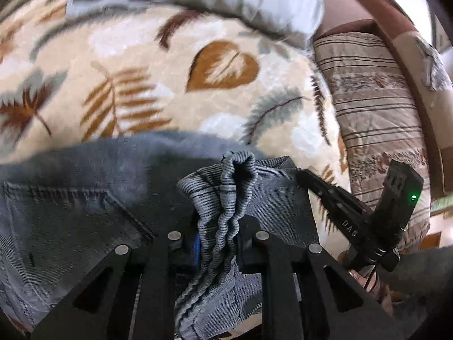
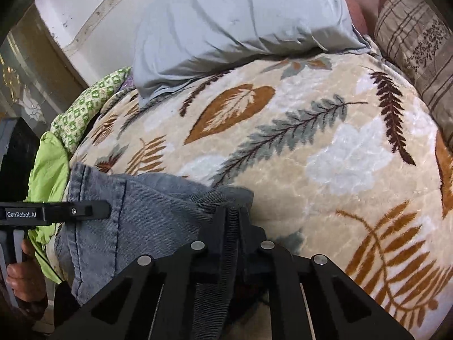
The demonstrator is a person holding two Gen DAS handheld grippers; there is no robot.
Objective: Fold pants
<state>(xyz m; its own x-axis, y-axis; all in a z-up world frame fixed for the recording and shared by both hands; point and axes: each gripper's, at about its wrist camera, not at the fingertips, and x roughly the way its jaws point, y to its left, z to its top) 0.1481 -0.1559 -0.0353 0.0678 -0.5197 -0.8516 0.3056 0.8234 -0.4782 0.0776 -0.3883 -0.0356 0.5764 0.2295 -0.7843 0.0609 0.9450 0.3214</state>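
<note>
Grey denim pants (image 1: 85, 198) lie at the near edge of a leaf-patterned blanket (image 1: 170, 85). My left gripper (image 1: 219, 226) is shut on a bunched, ribbed fold of the pants' edge, which sticks up between its fingers. In the right wrist view the same pants (image 2: 147, 215) spread to the left, and my right gripper (image 2: 232, 226) is shut on a thin fold of the denim at their right corner. The other gripper (image 1: 339, 198) shows at the right in the left wrist view, and a gripper body (image 2: 53, 212) with a hand (image 2: 25, 277) shows at the left in the right wrist view.
A pale blue pillow (image 2: 240, 22) lies at the far end of the blanket (image 2: 325, 141). A striped beige cushion (image 1: 373, 113) lines the right side. Green fabric (image 2: 51, 170) sits at the left edge, beside the pants.
</note>
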